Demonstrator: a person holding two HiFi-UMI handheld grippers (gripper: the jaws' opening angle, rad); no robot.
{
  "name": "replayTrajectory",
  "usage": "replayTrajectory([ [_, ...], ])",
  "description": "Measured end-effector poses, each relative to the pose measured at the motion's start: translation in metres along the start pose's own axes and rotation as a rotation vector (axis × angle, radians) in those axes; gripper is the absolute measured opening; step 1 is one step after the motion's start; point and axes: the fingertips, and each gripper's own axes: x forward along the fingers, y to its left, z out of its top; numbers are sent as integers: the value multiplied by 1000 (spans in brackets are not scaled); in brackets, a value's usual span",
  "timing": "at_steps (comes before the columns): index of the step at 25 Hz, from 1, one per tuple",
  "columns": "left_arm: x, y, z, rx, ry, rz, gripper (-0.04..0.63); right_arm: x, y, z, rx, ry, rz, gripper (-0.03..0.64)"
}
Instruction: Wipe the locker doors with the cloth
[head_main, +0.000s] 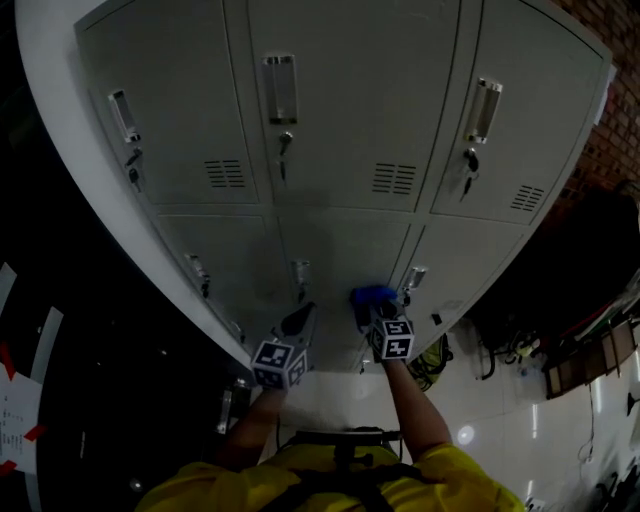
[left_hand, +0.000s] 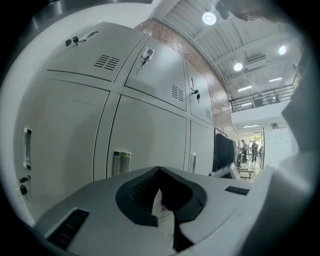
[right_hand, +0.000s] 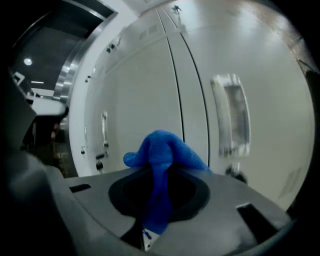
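Right tongs (head_main: 364, 314) pinch blue cloth (right_hand: 162, 150) nr locker doors (head_main: 350, 120); left tongs (left_hand: 162, 200) shut, empty, by handle (left_hand: 121, 162).

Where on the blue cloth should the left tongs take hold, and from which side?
Grip the bunched lobe of the blue cloth that stands proud of the right tongs; its tail is pinched between their jaws. I'd judge the left tongs, shut at present, should open and come in from the person's left.

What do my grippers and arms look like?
Both the left gripper and right gripper have grey bodies with black-lined jaws, each carrying a white cube with black square markers. Short yellow sleeves cover the upper arms.
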Motion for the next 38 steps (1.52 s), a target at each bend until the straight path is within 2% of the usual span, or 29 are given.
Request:
replayTrajectory([
  [3,6,0,4,-9,4,-21,0,18,-15,-78,74,137,-38,72],
  [4,8,-2,5,-6,6,-34,0,19,-17,-84,79,145,-43,72],
  [6,12,-4,7,4,10,-53,0,13,-14,-64,77,100,-33,72],
  [8,13,-2,7,1,10,-53,0,-4,6,-1,85,-11,21,72],
  [11,8,-7,10,-5,8,-75,0,-49,55,153,25,-258,133,72],
  [13,8,-10,10,-11,2,-87,0,-73,77,247,-50,-402,161,74],
  [14,9,-10,10,-15,-6,-87,0,-78,82,278,-73,-444,163,74],
  [16,9,-9,13,-22,-23,-81,0,-76,86,303,-68,-466,169,73],
  [18,6,-9,17,-20,-32,-75,0,-68,84,283,-40,-429,164,74],
  [20,2,-4,17,-11,-30,-67,0,-52,77,231,-5,-356,144,73],
  [22,-2,2,14,-3,-17,-53,0,-27,68,156,6,-260,102,72],
  [27,-16,10,4,-3,10,-36,0,40,45,-64,31,32,21,72],
  [28,-18,13,2,-4,13,-32,0,43,41,-88,39,66,3,72],
  [30,-24,16,2,-8,16,-22,0,34,50,-90,52,46,18,72],
  [31,-27,19,1,-10,15,-16,0,25,60,-70,57,5,40,72],
  [33,-31,25,-2,-10,10,-4,0,7,84,2,43,-106,93,72],
  [37,-38,26,0,-24,5,10,0,-32,136,212,2,-371,237,72],
  [38,-38,25,2,-25,0,9,0,-38,146,252,-8,-412,271,74],
])
